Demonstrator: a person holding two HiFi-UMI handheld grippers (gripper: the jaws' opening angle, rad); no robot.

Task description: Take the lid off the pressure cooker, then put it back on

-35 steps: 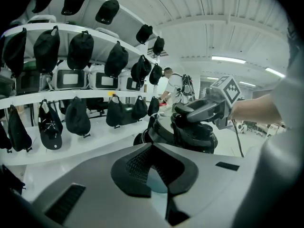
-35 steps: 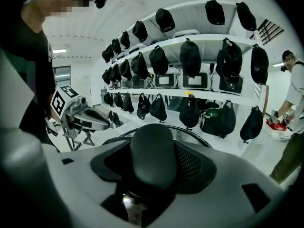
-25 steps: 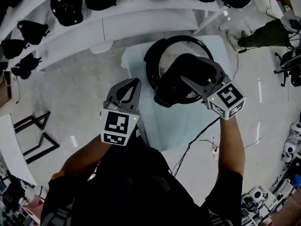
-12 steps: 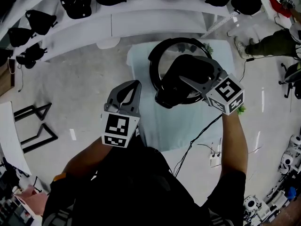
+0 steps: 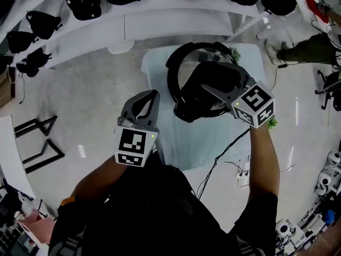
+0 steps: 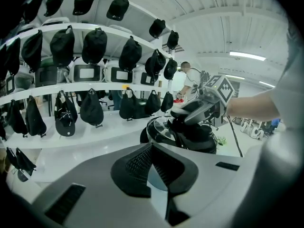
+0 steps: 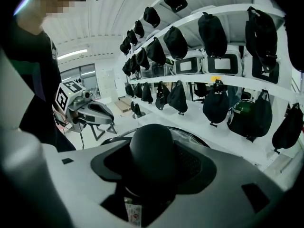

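The black pressure cooker (image 5: 184, 110) stands on a small table with a pale blue cover (image 5: 154, 68). Its glass lid (image 5: 186, 63) has a black rim and a round black knob (image 7: 152, 153). My right gripper (image 5: 205, 87) is over the cooker, shut on that knob, which fills the space between its pads (image 7: 192, 163). In the left gripper view the lid (image 6: 161, 127) looks tilted over the pot (image 6: 199, 139); whether it is seated I cannot tell. My left gripper (image 5: 154, 94) hangs at the table's left edge, shut and holding nothing, its tips (image 6: 151, 148) touching.
Curved white shelves (image 5: 122, 31) with black caps and bags (image 5: 82, 1) run behind the table. A black cable (image 5: 224, 156) trails off the table's front to a socket on the floor. Black stands (image 5: 37, 140) lie at the left. A person's leg (image 5: 306, 39) shows at the far right.
The right gripper and the lid have shifted slightly to the left, still shut on the knob. The left gripper has stayed where it was.
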